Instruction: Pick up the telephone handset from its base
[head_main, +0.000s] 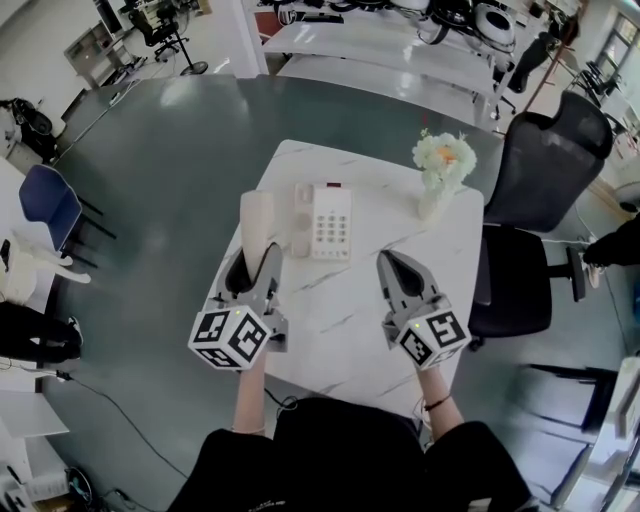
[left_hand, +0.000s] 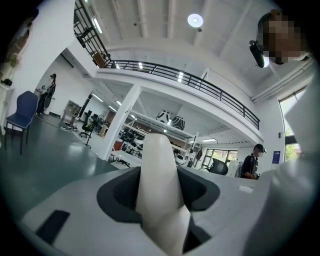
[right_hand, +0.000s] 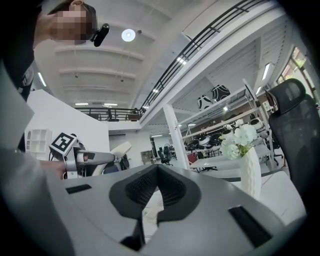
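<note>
A cream telephone handset (head_main: 256, 222) sticks out from my left gripper (head_main: 254, 264), which is shut on it and holds it above the table's left edge, clear of the base. In the left gripper view the handset (left_hand: 159, 190) stands between the two jaws and fills the gap. The white phone base (head_main: 328, 222) with its keypad lies on the marble table (head_main: 400, 320), its cradle side bare. My right gripper (head_main: 389, 262) hovers to the right of the base, shut with nothing in it; its tips meet in the right gripper view (right_hand: 157, 168), where the left gripper (right_hand: 82, 157) also shows.
A white vase of pale flowers (head_main: 440, 170) stands at the table's far right corner, also in the right gripper view (right_hand: 248, 165). A black office chair (head_main: 545, 170) sits right of the table, a blue chair (head_main: 50, 205) far left. Dark floor surrounds the table.
</note>
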